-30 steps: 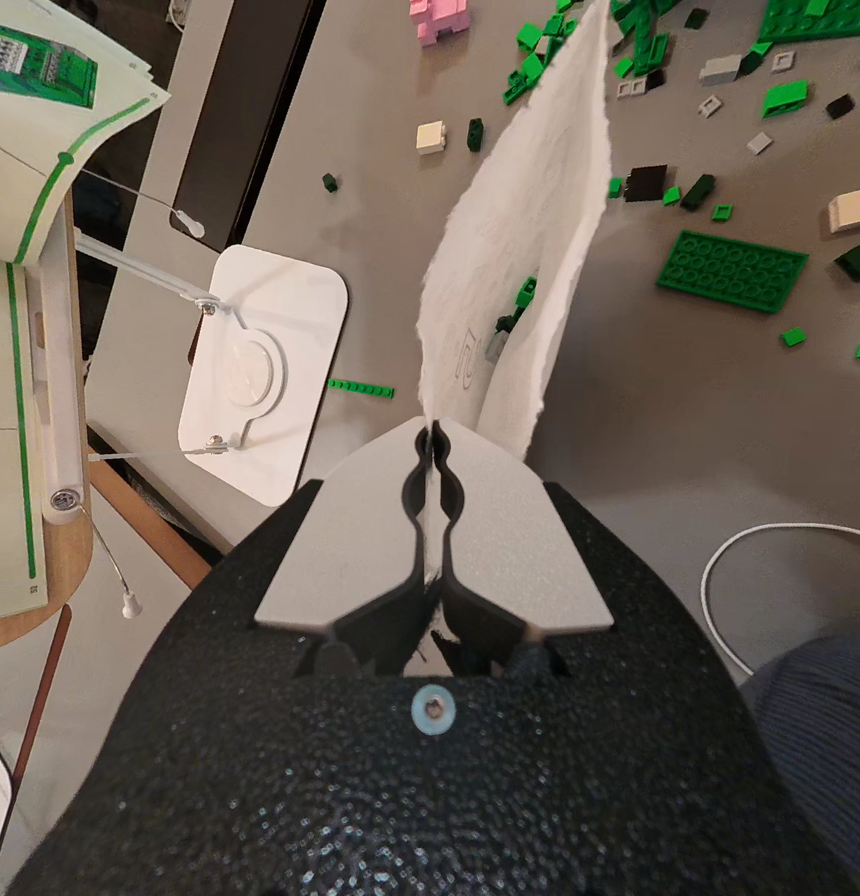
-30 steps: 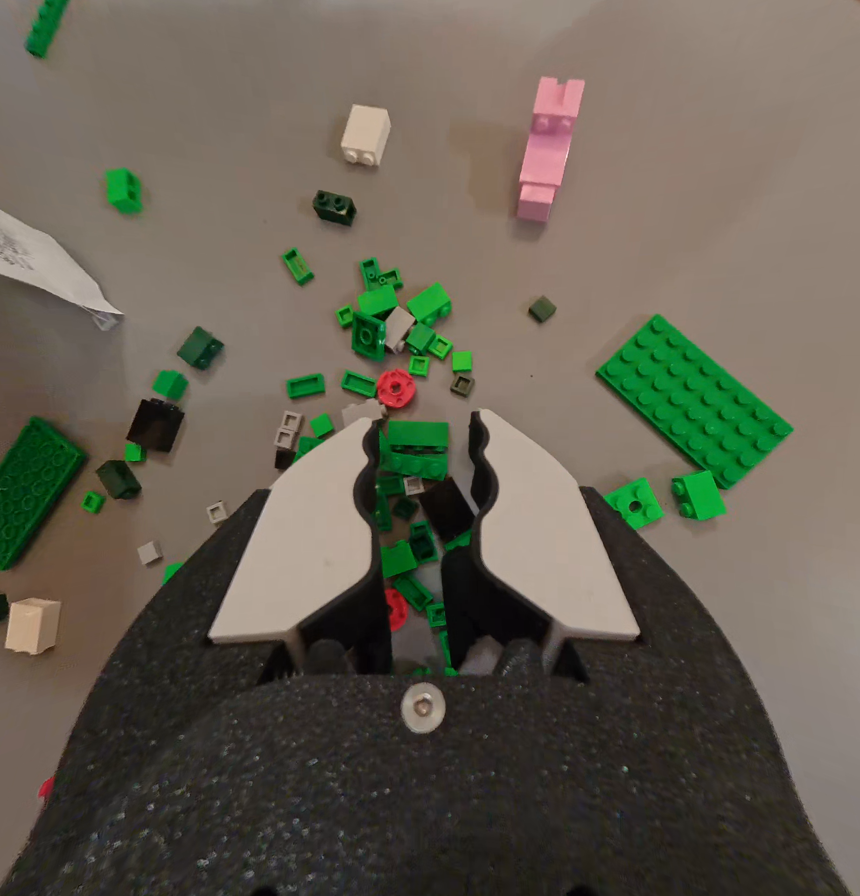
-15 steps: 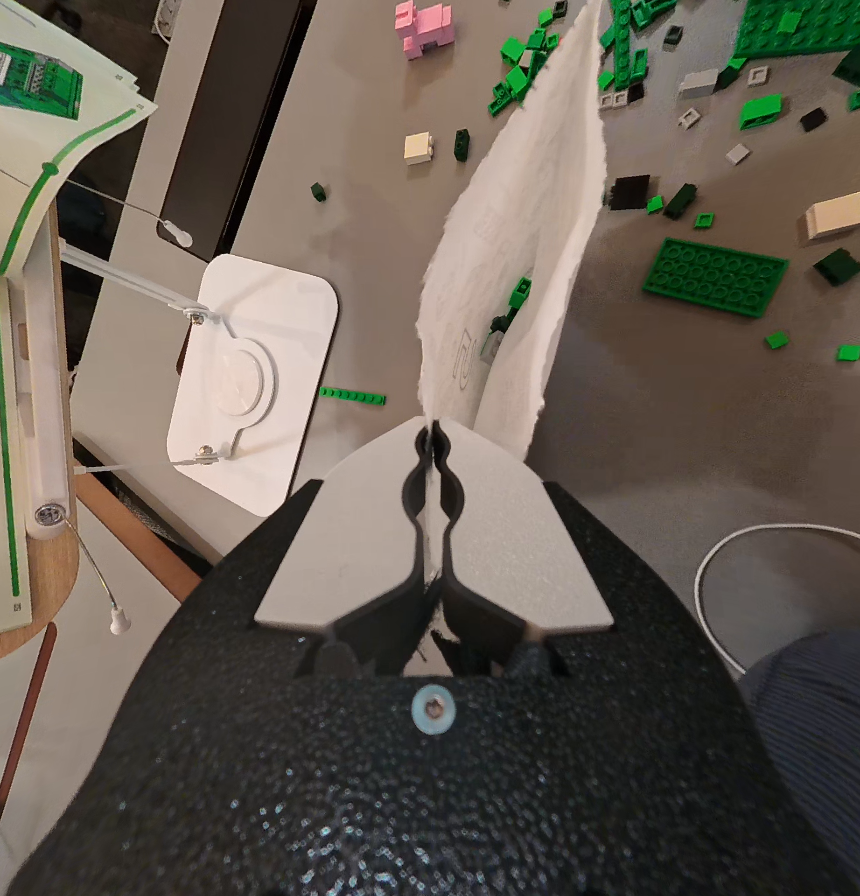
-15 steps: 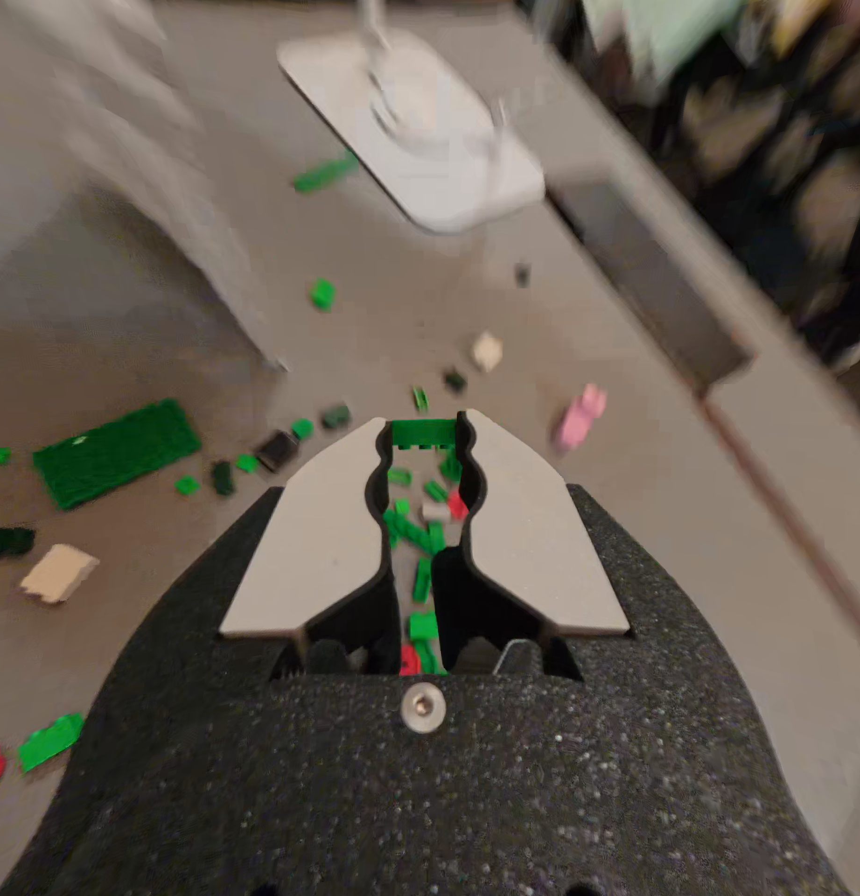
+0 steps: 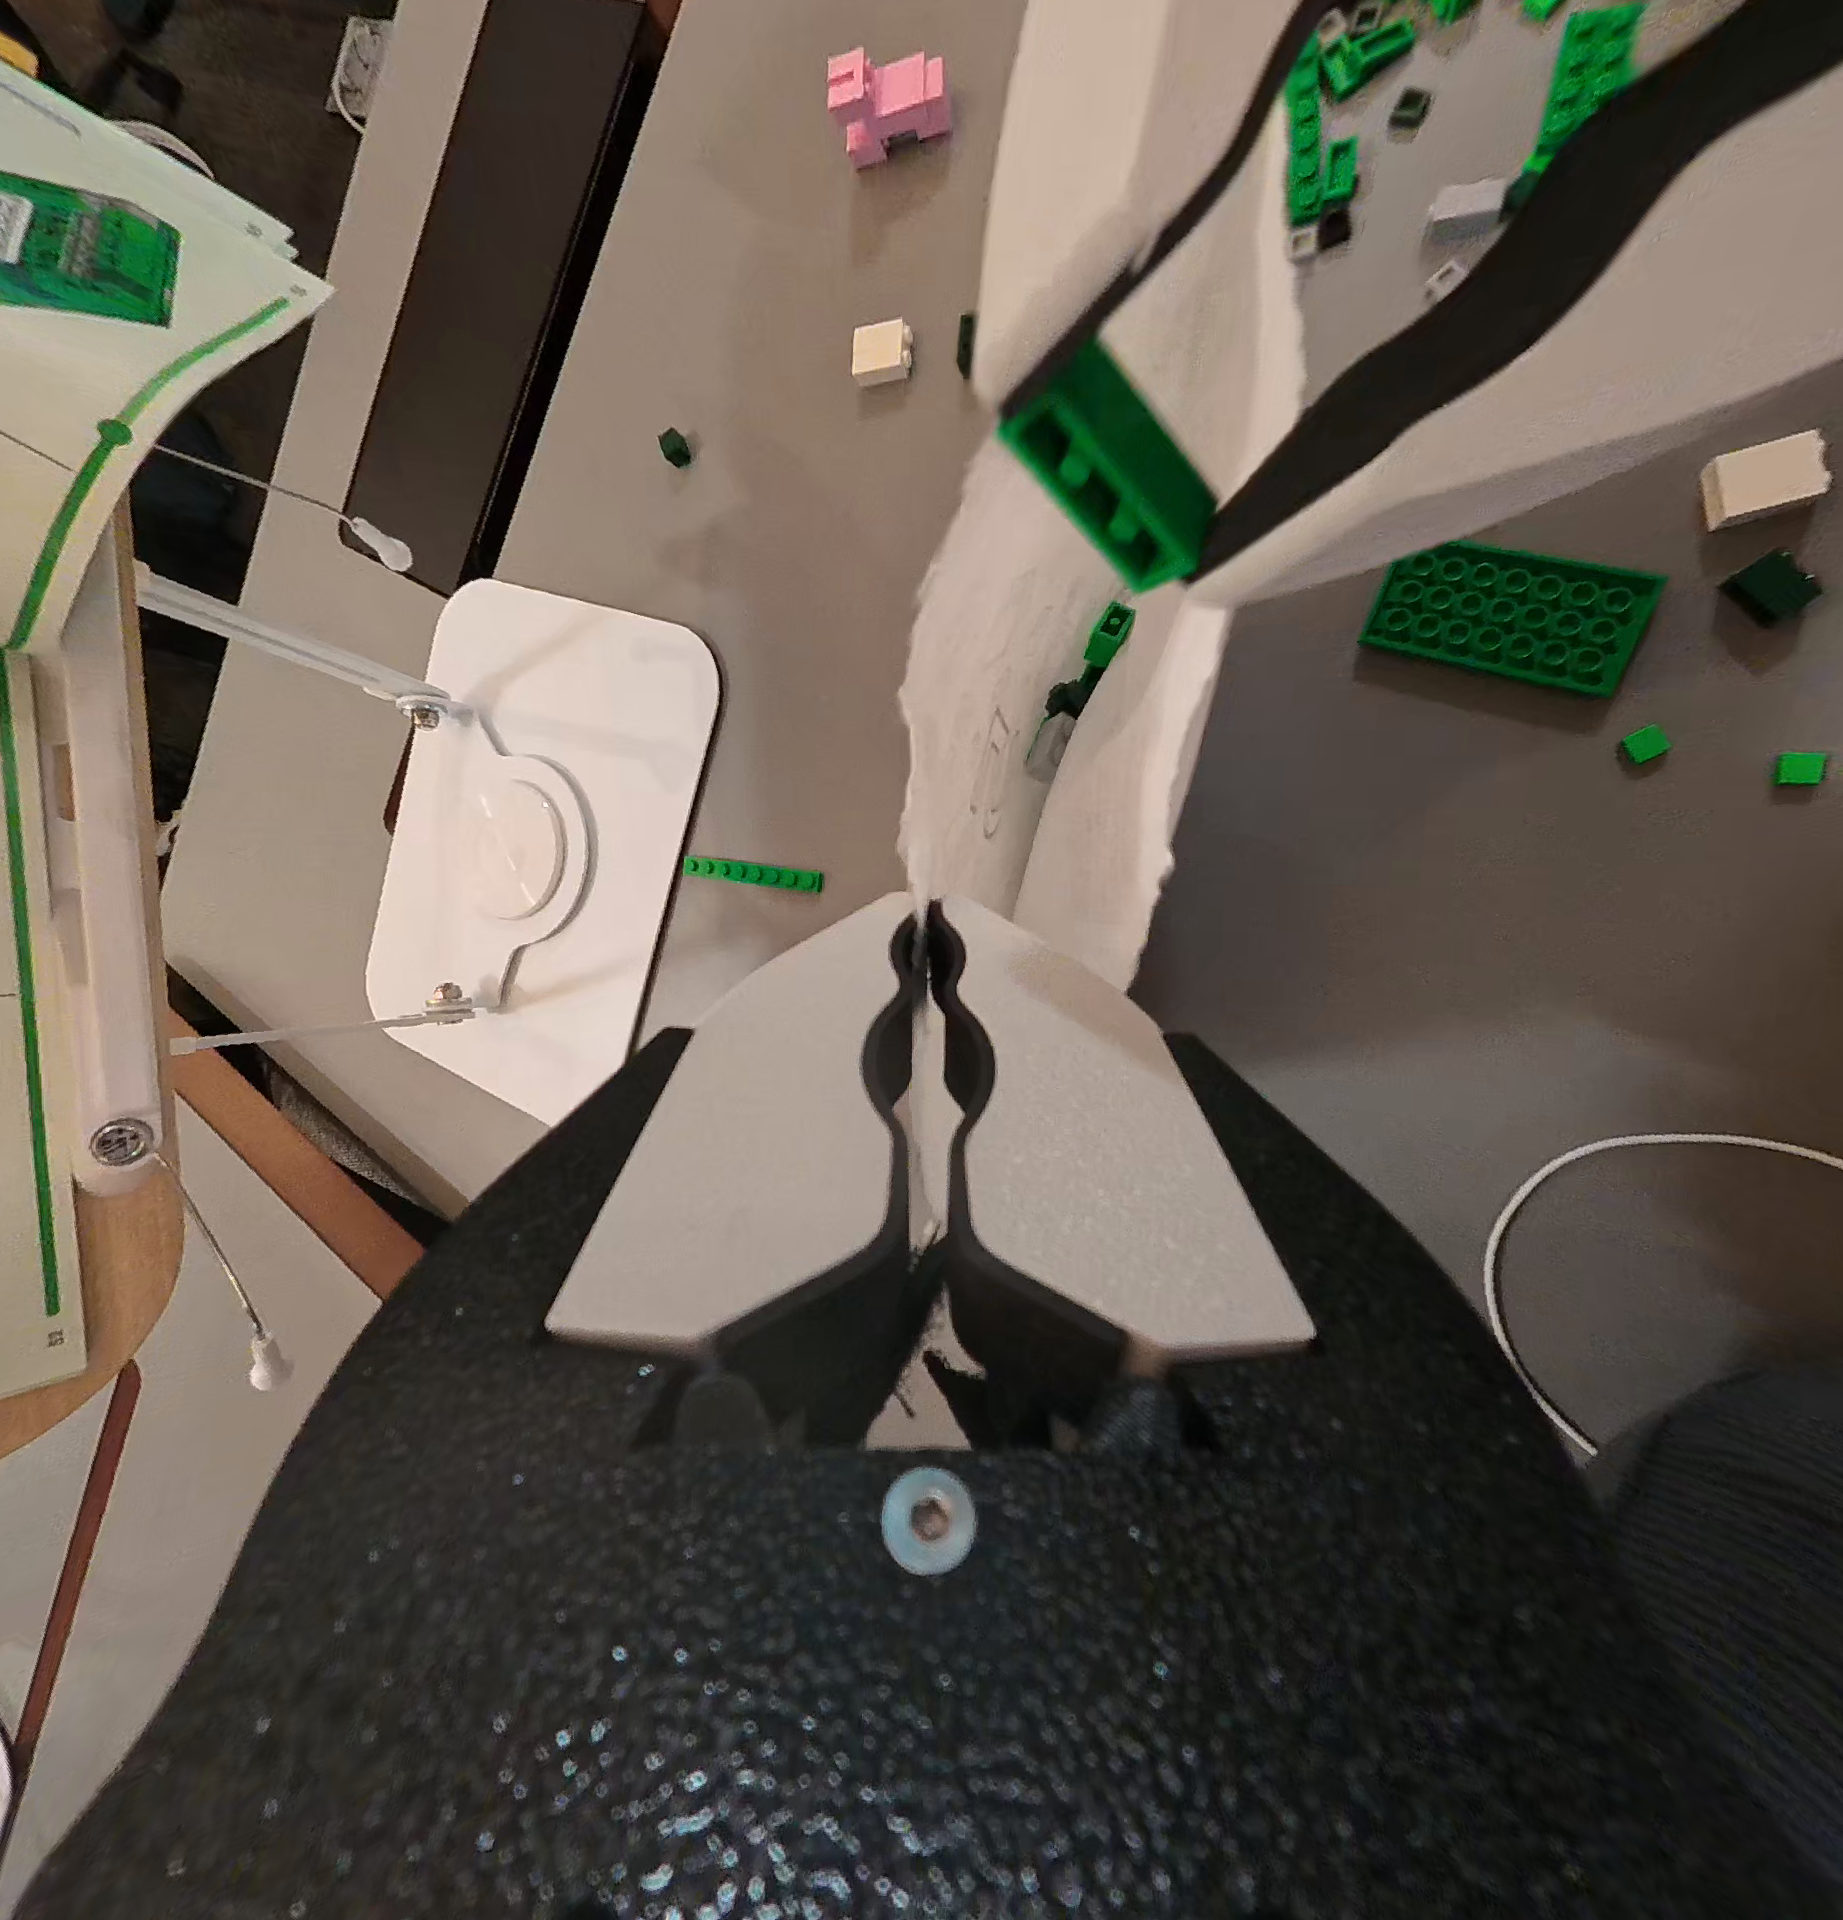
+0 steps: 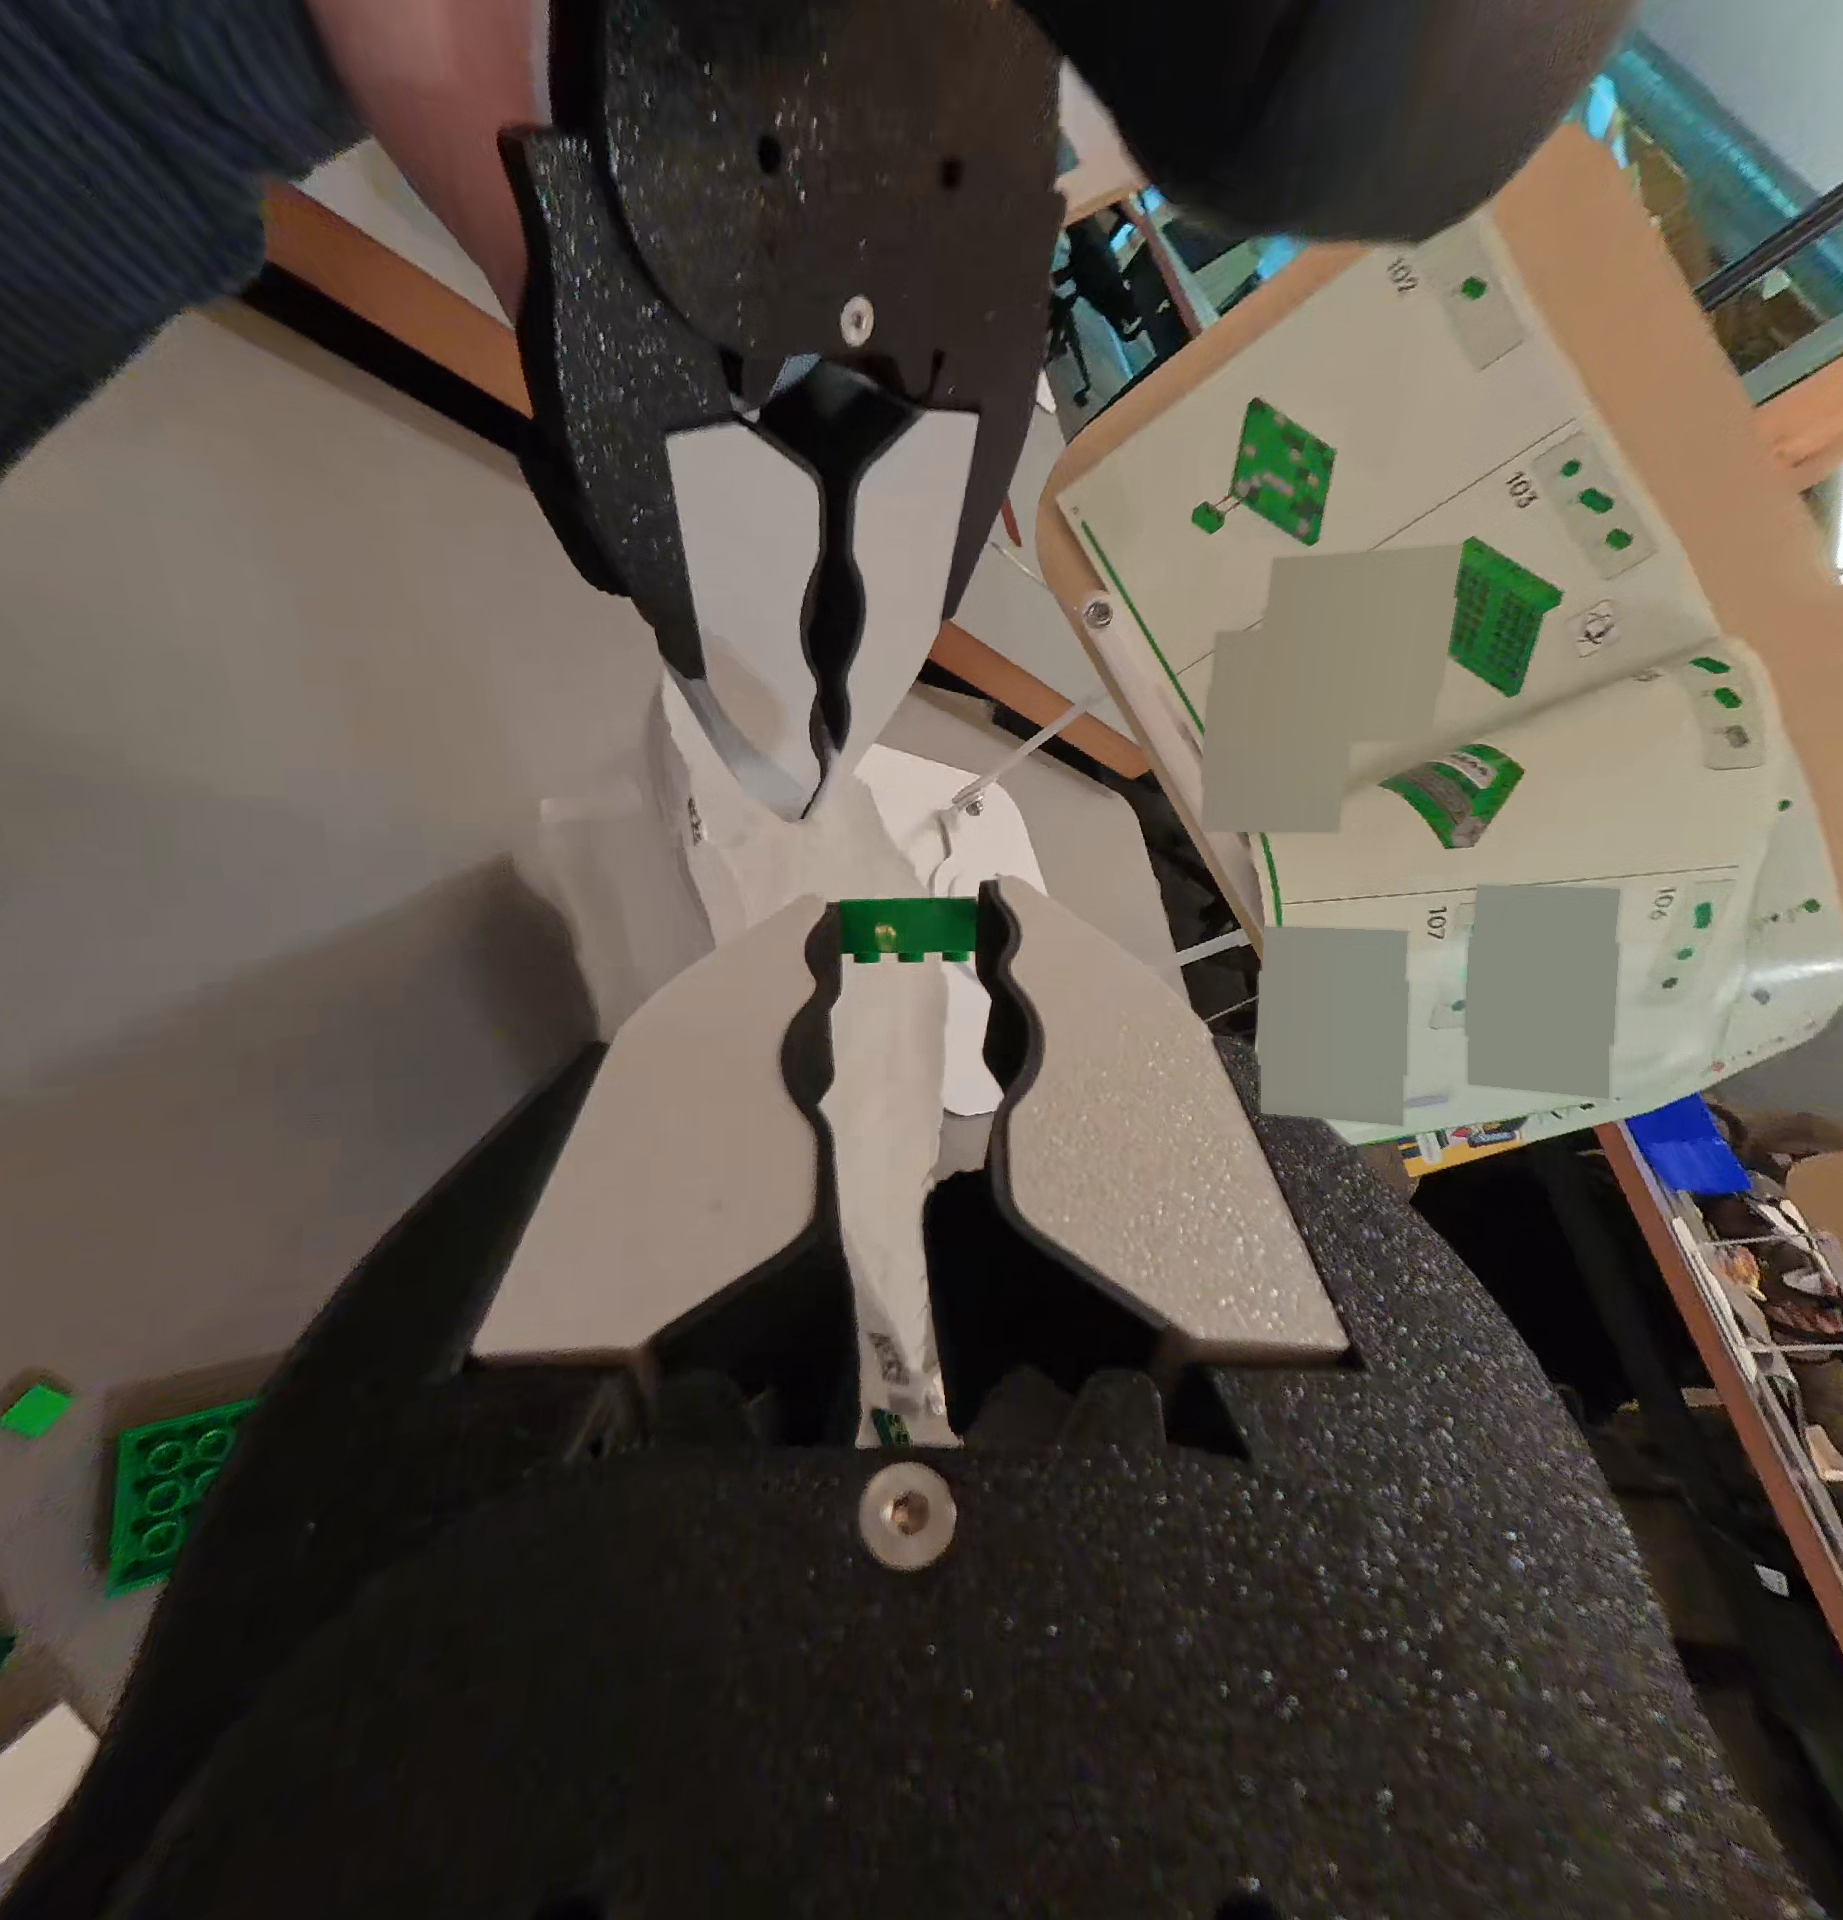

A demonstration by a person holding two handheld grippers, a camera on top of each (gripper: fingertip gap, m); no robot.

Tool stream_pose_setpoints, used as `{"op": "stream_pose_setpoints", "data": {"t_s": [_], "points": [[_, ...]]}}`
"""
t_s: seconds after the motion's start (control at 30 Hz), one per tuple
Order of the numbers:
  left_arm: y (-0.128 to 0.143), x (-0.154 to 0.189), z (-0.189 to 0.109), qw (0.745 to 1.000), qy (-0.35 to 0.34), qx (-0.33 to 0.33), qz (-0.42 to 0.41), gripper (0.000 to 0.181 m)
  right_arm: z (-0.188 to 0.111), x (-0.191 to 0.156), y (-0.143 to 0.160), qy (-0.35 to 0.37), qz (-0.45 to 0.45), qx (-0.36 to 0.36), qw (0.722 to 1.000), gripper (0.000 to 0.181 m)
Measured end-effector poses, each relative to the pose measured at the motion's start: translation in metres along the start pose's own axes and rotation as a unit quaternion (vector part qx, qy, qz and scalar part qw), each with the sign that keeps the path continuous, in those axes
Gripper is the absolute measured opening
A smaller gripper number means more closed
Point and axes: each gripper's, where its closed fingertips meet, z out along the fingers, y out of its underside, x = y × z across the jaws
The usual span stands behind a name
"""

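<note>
At far left of the left wrist view, propped on a stand: open instruction booklet, with the stand's white base plate flat on the grey table just beside it. Farther right, lying loose: thin green strip, pink piece, small cream brick.

Centre: left gripper pinched tight on the torn rim of a white paper bag, holding the mouth up and open; a few small pieces visible down inside.

Right of that, reaching in from the upper right: right gripper, partly closed, clamping a green brick at the very fingertips. Long axis of the brick spanning the gap from finger to finger, studs toward the right wrist camera. Positioned at the bag's mouth, close to the left gripper's tips and facing them; whether over the opening or already just inside, impossible to tell.

Beyond, on the table: green plate, larger cream brick, scattered green bits, looping white cable, dark sleeve at the right edge. Cluttered shelving past the table in the right wrist view.
</note>
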Motion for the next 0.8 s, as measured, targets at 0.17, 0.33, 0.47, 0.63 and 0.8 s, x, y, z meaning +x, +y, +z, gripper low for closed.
{"op": "stream_pose_setpoints", "data": {"t_s": [0.17, 0.33, 0.47, 0.63, 0.8], "points": [[-0.003, 0.0, -0.002, 1.0, -0.002, 0.008, 0.003, 0.0, 0.005, -0.004, 0.006, -0.007, -0.042, -0.022, 0.999, 0.025], [-0.003, 0.001, -0.002, 1.0, -0.002, 0.006, 0.003, 0.0, 0.008, -0.011, 0.01, -0.028, -0.058, -0.031, 0.997, 0.025], [-0.003, 0.001, -0.002, 1.0, -0.001, 0.004, 0.004, 0.0, 0.009, -0.012, 0.01, -0.043, -0.044, -0.034, 0.998, 0.03], [-0.003, 0.001, -0.001, 1.0, 0.0, 0.002, 0.001, 0.0, 0.01, -0.015, 0.008, -0.053, -0.052, -0.03, 0.997, 0.029], [-0.003, 0.001, 0.0, 1.0, 0.002, -0.001, 0.0, 0.0, 0.009, -0.022, 0.006, -0.068, -0.068, -0.026, 0.995, 0.029]]}}
